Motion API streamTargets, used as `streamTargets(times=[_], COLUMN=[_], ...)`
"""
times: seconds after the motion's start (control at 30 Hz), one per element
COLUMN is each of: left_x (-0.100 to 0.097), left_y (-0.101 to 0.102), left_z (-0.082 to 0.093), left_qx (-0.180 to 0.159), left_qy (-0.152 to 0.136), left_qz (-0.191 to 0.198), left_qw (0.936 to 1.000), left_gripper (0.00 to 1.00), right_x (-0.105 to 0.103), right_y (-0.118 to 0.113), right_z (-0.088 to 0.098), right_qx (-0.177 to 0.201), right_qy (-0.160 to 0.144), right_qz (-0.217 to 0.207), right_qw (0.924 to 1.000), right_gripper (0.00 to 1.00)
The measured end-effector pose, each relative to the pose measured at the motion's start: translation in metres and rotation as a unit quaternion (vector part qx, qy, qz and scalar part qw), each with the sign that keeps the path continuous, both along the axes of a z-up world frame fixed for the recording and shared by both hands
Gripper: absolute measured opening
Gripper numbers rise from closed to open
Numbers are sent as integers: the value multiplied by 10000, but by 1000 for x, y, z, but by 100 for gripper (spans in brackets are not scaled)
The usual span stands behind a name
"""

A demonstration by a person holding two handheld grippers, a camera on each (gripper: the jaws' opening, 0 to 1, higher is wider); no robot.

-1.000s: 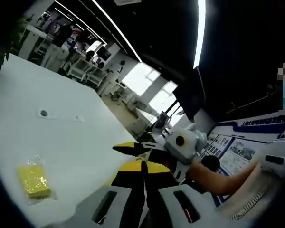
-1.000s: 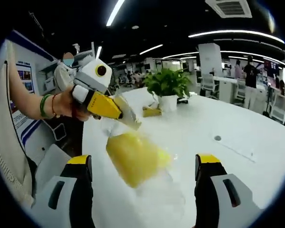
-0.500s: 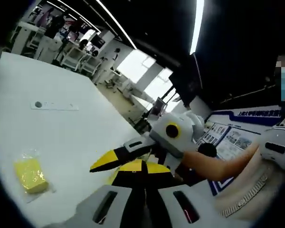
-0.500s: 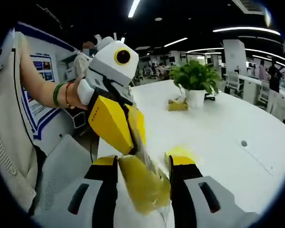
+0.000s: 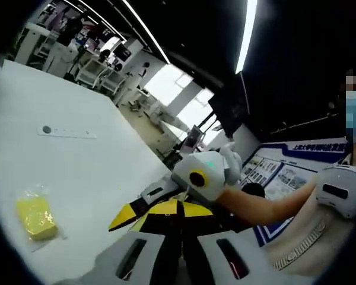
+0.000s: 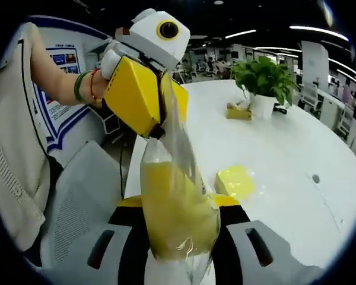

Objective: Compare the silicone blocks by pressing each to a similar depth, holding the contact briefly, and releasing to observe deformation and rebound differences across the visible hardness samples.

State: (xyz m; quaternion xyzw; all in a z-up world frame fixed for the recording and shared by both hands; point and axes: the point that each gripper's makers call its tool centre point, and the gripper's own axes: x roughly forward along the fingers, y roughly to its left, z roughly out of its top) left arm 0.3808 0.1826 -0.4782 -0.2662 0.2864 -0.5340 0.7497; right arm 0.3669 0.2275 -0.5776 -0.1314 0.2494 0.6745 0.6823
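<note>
In the left gripper view, a bagged yellow silicone block [image 5: 35, 217] lay on the white counter [image 5: 77, 166], well off to the left of the left hand-held gripper [image 5: 179, 209], whose jaws met, pinching a clear bag [image 6: 177, 139]. In the right gripper view, the right hand-held gripper [image 6: 179, 205] squeezed the bagged silicone block [image 6: 178, 219], with another block [image 6: 237, 181] just beyond its right jaw.

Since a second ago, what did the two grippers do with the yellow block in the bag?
The right gripper was open around the bagged yellow block; it has closed on it. The left gripper kept pinching the top of the clear bag and lifted it upright. The other yellow block, the potted plant and the white table stayed put.
</note>
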Motion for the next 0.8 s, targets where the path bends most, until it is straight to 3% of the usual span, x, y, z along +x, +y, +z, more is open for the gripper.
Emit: streamTargets(times=[0.1, 0.13, 0.27, 0.33, 0.43, 0.5, 0.6, 0.73, 0.8], left_x=[-1, -2, -6, -9, -14, -19, -20, -25, -26], left_y=[1, 1, 3, 3, 3, 2, 3, 2, 2], left_z=[4, 5, 12, 16, 19, 19, 18, 19, 21], left_qx=[-29, -42, -114, -76, 217, 274, 540, 706, 845], left_qy=[-67, -75, -235, -431, -950, -1009, -1449, -1685, -2022], left_qz=[-2, -22, -33, -79, -172, -232, -225, -247, -307], left_qw=[10000, 10000, 9997, 9990, 9951, 9942, 9877, 9829, 9752], left_gripper=[0, 0, 0, 0, 0, 0, 0, 0, 0], right_x=[-2, 0, -1, -4, -10, -16, -20, -23, -23], right_y=[1, 1, 1, 1, -1, -2, -4, -6, -7], right_z=[5, 7, 16, 18, 19, 19, 17, 16, 16], right_qx=[74, 139, 146, 84, -61, -174, -391, -566, -608], right_qy=[-39, -188, -159, -137, -4, 100, 189, 165, 67], right_qz=[4, 21, -138, -158, -158, -127, -162, -114, -110], right_qw=[10000, 9997, 9997, 9997, 9999, 9997, 9989, 9982, 9981], right_gripper=[30, 28, 25, 24, 23, 23, 21, 20, 20])
